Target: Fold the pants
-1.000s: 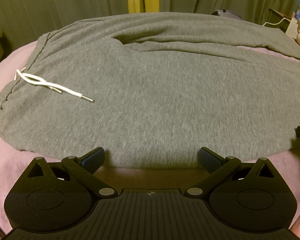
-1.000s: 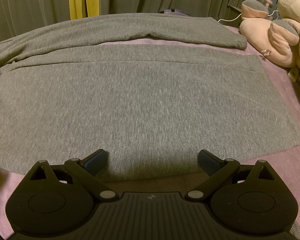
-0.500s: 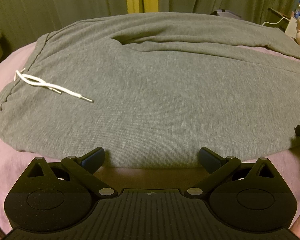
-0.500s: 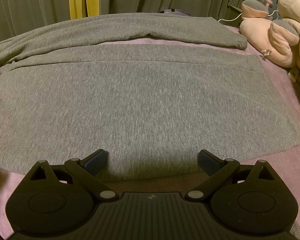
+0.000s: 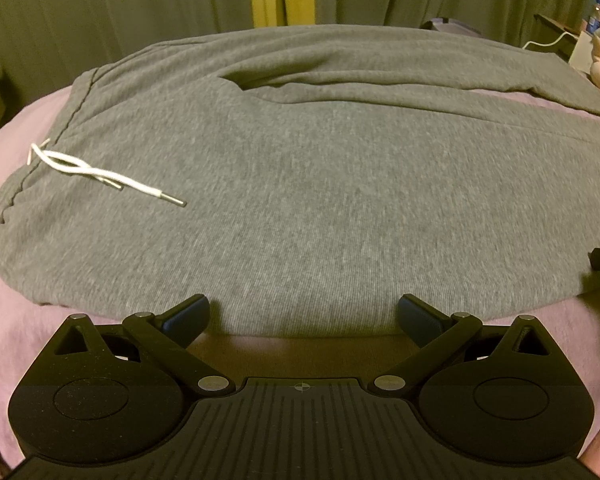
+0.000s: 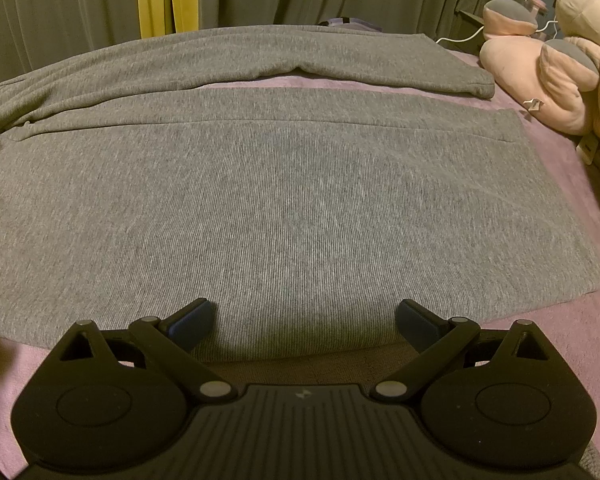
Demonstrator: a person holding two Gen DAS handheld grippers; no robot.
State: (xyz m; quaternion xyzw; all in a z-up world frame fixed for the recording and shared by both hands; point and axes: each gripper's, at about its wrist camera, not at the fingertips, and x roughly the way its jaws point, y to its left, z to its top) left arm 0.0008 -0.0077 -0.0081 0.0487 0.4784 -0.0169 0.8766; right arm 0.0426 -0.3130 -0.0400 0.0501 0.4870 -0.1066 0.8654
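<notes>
Left wrist view: the left black two-finger gripper (image 5: pixel 302 314) sits at 6 o'clock with its jaws spread wide and empty, at the near hem-side edge of the grey knit sweatpants (image 5: pixel 320 200).
Right wrist view: the right black two-finger gripper (image 6: pixel 306 316) is likewise spread apart, holding nothing, at the near edge of the lower leg.
Pants location: laid flat across the mauve-pink bedspread (image 6: pixel 580 168), waistband toward 9 o'clock in the left view, leg cuffs toward 3 o'clock in the right view.
Pants look: soft ribbed jersey; the far leg lies rumpled toward 12 o'clock, the near leg smooth.
Drawstring: white cord with metal tips (image 5: pixel 100 174), loose near the waistband at 9 o'clock.
Step in hand, judged: pinching the near edge to fold lengthwise.
Doing it well: bite both layers, lift both grippers evenly, and land the near leg squarely on the far one.
Bystanders: pink plush toys (image 6: pixel 540 68) at 2 o'clock.
</notes>
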